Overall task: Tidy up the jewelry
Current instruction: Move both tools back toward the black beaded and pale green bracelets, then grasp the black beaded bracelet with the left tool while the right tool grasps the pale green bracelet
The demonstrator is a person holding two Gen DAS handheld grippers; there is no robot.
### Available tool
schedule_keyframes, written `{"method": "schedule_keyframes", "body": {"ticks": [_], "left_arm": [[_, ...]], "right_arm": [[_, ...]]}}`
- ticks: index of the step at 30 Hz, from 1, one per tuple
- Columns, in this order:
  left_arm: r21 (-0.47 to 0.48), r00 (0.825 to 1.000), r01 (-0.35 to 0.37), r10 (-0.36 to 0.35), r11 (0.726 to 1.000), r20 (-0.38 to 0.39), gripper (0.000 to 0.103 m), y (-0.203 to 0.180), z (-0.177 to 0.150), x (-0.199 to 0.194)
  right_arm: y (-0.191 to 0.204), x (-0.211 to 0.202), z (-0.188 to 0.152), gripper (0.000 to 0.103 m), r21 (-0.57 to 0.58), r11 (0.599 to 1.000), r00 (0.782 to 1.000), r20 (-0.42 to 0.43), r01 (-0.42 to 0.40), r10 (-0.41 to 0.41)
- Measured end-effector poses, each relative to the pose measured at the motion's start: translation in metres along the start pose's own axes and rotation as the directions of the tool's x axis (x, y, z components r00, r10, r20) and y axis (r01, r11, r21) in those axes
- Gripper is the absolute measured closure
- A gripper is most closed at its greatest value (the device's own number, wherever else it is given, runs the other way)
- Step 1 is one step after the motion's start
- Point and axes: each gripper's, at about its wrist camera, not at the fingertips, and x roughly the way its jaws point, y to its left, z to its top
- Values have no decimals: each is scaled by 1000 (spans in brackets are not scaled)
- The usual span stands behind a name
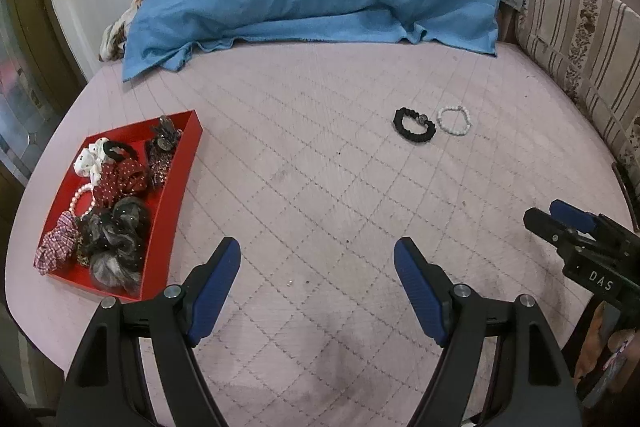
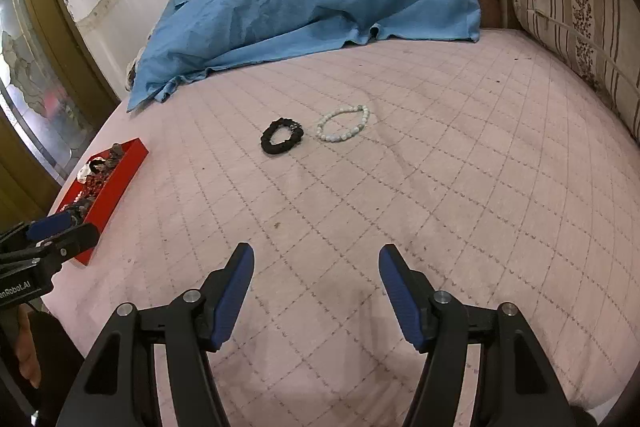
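The left gripper [image 1: 316, 259], a black two-finger clamp with ribbed blue pads [image 1: 218, 285], points steeply downward with its jaws spread wide and nothing between them. The right gripper [image 2: 316, 263], of the same black-and-blue build, tilts down likewise, its jaws parted and empty. A hand [image 2: 24, 351] shows dimly behind the left gripper's body.

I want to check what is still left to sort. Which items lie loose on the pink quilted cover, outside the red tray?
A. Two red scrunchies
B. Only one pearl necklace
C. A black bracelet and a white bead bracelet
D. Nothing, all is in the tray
C: the black bracelet and the white bead bracelet lie side by side on the pink cover, far from the red tray.
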Motion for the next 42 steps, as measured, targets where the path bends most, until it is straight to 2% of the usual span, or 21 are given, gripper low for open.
{"method": "schedule_keyframes", "body": {"ticks": [12,31,42], "left_arm": [[-4,999,-9,9,1000,-35,25,-3,5,16],[40,998,-9,12,999,-63,25,-30,18,37],[23,997,3,-2,1000,-73,25,-37,41,61]], "right_arm": [[-12,15,4,33,-4,1000,1000,-24,12,-12],[-31,27,9,33,13,1000,999,-33,19,-19],[-40,46,32,33,11,1000,999,-28,24,-24]]}}
